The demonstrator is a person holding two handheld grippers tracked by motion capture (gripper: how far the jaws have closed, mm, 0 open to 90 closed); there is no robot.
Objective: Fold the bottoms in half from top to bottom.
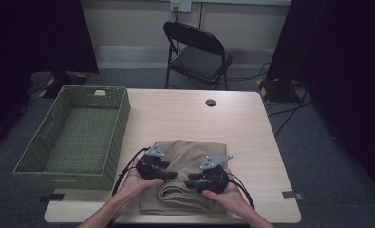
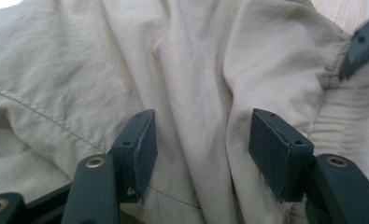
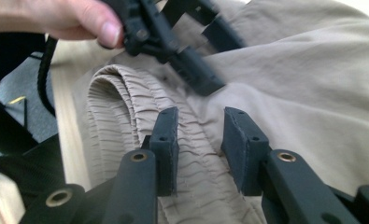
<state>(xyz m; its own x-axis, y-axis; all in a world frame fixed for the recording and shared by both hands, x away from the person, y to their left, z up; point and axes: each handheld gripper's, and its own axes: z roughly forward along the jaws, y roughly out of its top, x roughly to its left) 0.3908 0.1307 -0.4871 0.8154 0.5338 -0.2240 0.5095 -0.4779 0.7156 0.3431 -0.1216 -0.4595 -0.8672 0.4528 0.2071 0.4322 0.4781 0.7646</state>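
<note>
Wooden bench (image 1: 251,137) carries folded tan trousers (image 1: 190,152) at its near edge, beside a green basket (image 1: 116,137) — left tool (image 2: 201,140) wide over cloth, right tool (image 3: 198,140) narrower over the waistband, neither gripping.

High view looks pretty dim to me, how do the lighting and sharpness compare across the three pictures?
High view: dim, soft, with dark corners; the folded beige garment is muted. Left gripper view: bright, cloth and stitching sharp, top left corner washed out. Right gripper view: bright; the elastic waistband is fairly sharp, while the other hand-held gripper is blurred.
</note>
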